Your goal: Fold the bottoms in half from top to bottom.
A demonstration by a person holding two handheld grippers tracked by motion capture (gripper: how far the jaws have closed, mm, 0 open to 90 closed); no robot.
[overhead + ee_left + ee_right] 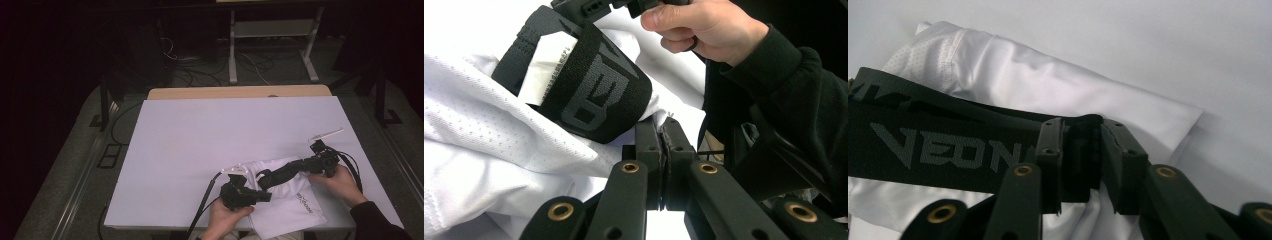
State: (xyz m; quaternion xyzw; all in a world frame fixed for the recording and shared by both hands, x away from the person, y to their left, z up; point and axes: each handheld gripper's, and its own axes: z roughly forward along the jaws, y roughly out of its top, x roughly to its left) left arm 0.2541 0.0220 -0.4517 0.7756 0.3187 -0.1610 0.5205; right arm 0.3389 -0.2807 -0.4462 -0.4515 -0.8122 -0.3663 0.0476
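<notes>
white and matte, the tabletop (200, 150) is a broad flat rectangle with a strip of pale wood showing along its far edge. on its near right part lies a white garment (292, 200), soft and wrinkled, hanging slightly over the near edge; a small dark printed logo (303, 202) sits on its smooth panel. in the left gripper view the fabric (499, 135) shows a fine perforated mesh beside sleeker, satiny folds. a wide black elastic waistband (282, 172), ribbed and woven with grey block letters, runs across the garment's top between the two grippers, with a white paper-like label (544, 65) tucked against it.

the right gripper (1082, 155), held in the person's right hand (342, 182) at the garment's far right, has its jaws a little apart with the end of the black waistband (948, 145) folded between them; whether they press on it i cannot tell. the left gripper (665, 145), held in the left hand (227, 217) at the near edge, has its jaws pressed together on a thin edge of the white fabric just below the band.
</notes>
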